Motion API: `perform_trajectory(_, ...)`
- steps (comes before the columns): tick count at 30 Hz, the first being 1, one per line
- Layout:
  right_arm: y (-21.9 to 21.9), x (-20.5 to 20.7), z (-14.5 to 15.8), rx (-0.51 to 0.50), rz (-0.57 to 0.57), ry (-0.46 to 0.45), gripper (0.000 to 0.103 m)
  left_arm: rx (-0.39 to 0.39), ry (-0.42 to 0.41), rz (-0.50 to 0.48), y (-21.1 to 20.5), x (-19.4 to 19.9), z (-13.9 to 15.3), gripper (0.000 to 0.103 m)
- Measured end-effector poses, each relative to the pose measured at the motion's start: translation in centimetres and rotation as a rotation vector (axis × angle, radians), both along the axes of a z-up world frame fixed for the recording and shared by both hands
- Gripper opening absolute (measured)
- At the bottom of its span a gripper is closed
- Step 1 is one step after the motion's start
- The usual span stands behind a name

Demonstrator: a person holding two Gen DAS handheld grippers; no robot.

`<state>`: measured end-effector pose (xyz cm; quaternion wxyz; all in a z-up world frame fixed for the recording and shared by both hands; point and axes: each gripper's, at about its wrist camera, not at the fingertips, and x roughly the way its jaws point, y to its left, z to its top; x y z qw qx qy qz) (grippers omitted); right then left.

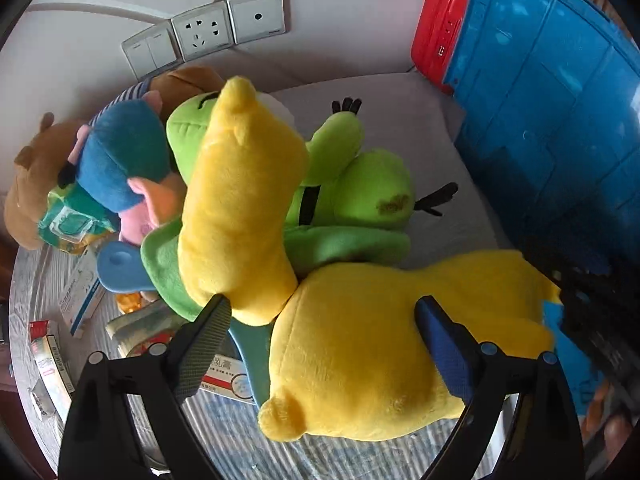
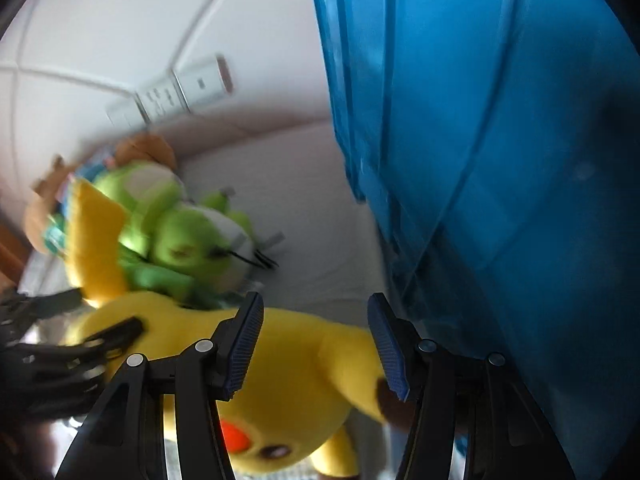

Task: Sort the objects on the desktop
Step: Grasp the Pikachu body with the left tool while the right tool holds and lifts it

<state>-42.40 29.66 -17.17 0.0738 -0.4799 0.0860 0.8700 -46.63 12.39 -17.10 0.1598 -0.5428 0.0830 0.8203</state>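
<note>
A yellow plush toy (image 1: 360, 352) lies on the table with one long yellow part (image 1: 240, 184) sticking up over the pile. My left gripper (image 1: 323, 302) is open and straddles the toy's body. Its right finger (image 1: 444, 352) presses the plush, while its left finger (image 1: 204, 344) only touches the base of the raised part. In the blurred right wrist view, the toy (image 2: 288, 360) shows its red cheek and brown-tipped ear. My right gripper (image 2: 315, 299) hovers open just above it with nothing between the fingers. The left gripper's black frame (image 2: 60, 344) is at the toy's left side.
A green frog plush (image 1: 352, 184), a blue and pink plush (image 1: 120, 160) and a brown plush (image 1: 28, 192) are heaped behind. A wipes pack (image 1: 68, 220) and small boxes (image 1: 80, 296) lie at the left. A blue crate (image 1: 560, 100) (image 2: 500, 160) stands at the right, with a red case (image 1: 440, 40) behind it.
</note>
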Motion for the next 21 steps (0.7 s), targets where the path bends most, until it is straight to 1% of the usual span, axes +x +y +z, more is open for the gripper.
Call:
perform_trajectory(2,-0.2,-0.1,-1.5,0.001,0.014,-0.039,0.052,0.029,-0.015,-0.007,-1.1,1.5,0.0,0.095)
perform_trajectory(4,-0.2,1.2,-1.3,-0.022,0.019,-0.031,0.053,0.04,-0.013,-0.017,-2.0,3.3,0.0,0.095)
perform_trajectory(8,-1.4,5.8,-0.5,-0.046,0.042,-0.028,0.053,0.036,-0.006,-0.044,-3.3,8.1,-0.1,0.095)
perform_trajectory(11,-1.9,9.8,-0.5,-0.073,0.043,-0.038,0.053,0.035,-0.011,-0.075,-4.1,11.6,-0.7,0.096)
perform_trajectory(14,-2.5,13.4,-1.2,-0.094,0.051,-0.054,0.055,0.007,0.018,-0.11,-4.7,15.0,-1.9,0.097)
perform_trajectory(15,-2.8,14.6,-1.6,-0.1,0.056,-0.061,0.058,-0.008,0.032,-0.118,-5.0,16.0,-2.3,0.097)
perform_trajectory(16,-3.0,15.7,-1.9,-0.105,0.06,-0.068,0.066,-0.025,0.045,-0.123,-5.2,16.8,-2.6,0.098)
perform_trajectory(17,-3.2,16.6,-2.3,-0.11,0.059,-0.07,0.072,-0.042,0.057,-0.127,-5.5,17.6,-3.0,0.101)
perform_trajectory(18,-3.3,17.4,-2.6,-0.115,0.058,-0.071,0.085,-0.054,0.068,-0.129,-5.8,18.3,-3.3,0.103)
perform_trajectory(19,-3.4,18.2,-2.9,-0.119,0.057,-0.072,0.087,-0.049,0.071,-0.12,-6.1,18.5,-3.2,0.103)
perform_trajectory(21,-3.5,19.4,-3.2,-0.134,0.055,-0.065,0.087,-0.04,0.076,-0.101,-6.8,18.9,-3.0,0.103)
